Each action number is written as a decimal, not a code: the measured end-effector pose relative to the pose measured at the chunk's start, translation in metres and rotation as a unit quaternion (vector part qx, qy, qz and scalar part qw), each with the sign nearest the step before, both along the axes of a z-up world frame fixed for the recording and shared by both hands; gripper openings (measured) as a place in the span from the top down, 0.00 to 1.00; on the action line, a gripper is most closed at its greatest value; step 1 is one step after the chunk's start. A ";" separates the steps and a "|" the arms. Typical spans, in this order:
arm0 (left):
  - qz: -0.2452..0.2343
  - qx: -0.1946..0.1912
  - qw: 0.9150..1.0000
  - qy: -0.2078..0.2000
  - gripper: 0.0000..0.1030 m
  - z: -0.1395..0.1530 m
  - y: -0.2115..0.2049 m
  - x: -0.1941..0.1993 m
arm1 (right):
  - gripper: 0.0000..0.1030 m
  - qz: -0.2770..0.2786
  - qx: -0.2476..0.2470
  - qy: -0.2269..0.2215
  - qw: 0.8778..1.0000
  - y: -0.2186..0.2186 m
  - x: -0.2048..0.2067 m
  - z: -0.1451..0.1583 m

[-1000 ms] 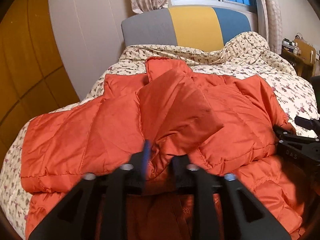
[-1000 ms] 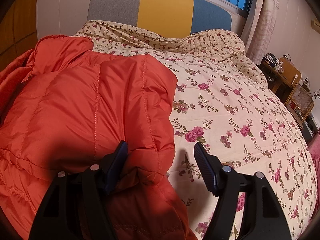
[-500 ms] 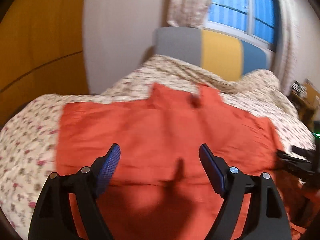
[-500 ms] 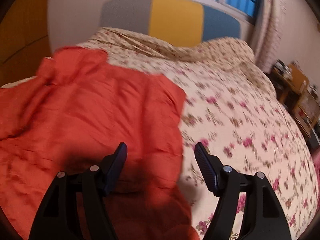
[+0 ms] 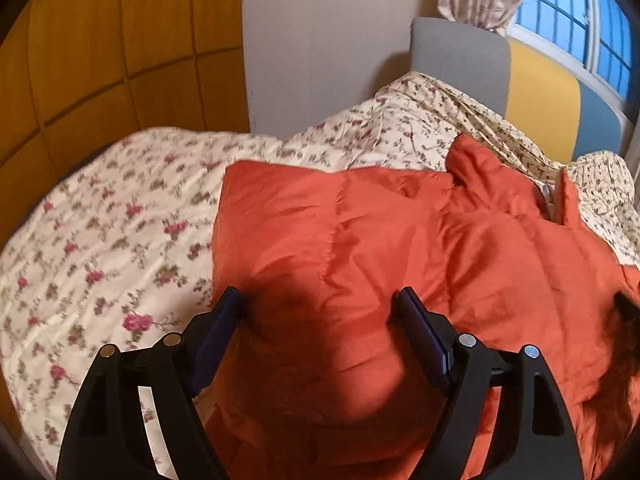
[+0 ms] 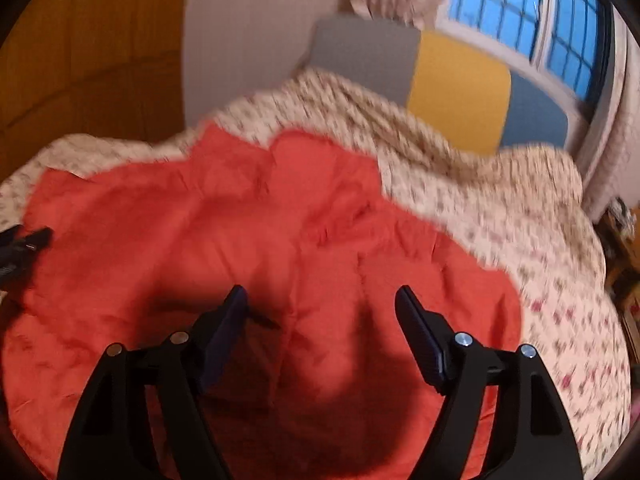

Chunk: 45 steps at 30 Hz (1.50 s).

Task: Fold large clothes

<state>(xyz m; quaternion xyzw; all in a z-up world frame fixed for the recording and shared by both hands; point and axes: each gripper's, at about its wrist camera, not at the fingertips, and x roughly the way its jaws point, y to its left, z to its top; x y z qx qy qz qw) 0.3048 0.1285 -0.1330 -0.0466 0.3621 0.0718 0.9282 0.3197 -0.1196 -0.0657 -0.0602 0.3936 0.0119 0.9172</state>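
Observation:
An orange quilted puffer jacket (image 5: 400, 248) lies spread on the floral bed cover (image 5: 100, 232), collar toward the headboard. My left gripper (image 5: 320, 304) is open and empty, hovering over the jacket's left part near its left edge. My right gripper (image 6: 320, 300) is open and empty above the jacket (image 6: 240, 240), over its right half. The left gripper's tip (image 6: 24, 244) shows at the left edge of the right wrist view. The right wrist view is motion-blurred.
The grey, yellow and blue headboard (image 5: 532, 92) stands at the far end under a window (image 6: 520, 12) with curtains. A wooden wardrobe (image 5: 100, 52) lines the left side. Floral cover (image 6: 540, 260) stretches to the jacket's right.
My left gripper let go of the folded sleeve, opened and swung left. My right gripper, open throughout, drew away from the jacket's right edge and lifted over it. Both views turned left.

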 end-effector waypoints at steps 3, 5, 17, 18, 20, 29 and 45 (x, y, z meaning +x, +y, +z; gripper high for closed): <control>-0.014 -0.016 1.000 0.013 0.16 -0.015 0.004 0.010 | 0.25 -0.017 0.020 0.023 0.999 -0.010 0.008 -0.028; -0.022 -0.036 0.999 0.023 0.13 -0.026 0.008 0.015 | 0.25 -0.018 0.022 0.014 0.999 -0.012 0.007 -0.035; 0.006 -0.035 0.999 0.024 0.03 -0.014 0.018 -0.008 | 0.21 -0.023 0.032 0.033 0.999 -0.025 0.002 -0.030; 0.006 -0.037 0.999 0.022 0.03 -0.013 0.020 -0.013 | 0.21 -0.025 0.037 0.033 0.998 -0.028 -0.003 -0.026; 0.006 -0.052 0.998 0.020 0.03 -0.009 0.021 -0.032 | 0.21 -0.026 0.045 0.035 0.998 -0.031 -0.017 -0.017; -0.022 -0.038 0.998 0.035 0.03 -0.023 0.001 -0.089 | 0.20 -0.003 0.020 0.019 1.000 -0.024 -0.075 0.004; -0.024 -0.020 0.999 0.015 0.03 -0.013 -0.002 -0.124 | 0.17 -0.028 0.094 0.045 0.994 -0.060 -0.111 -0.004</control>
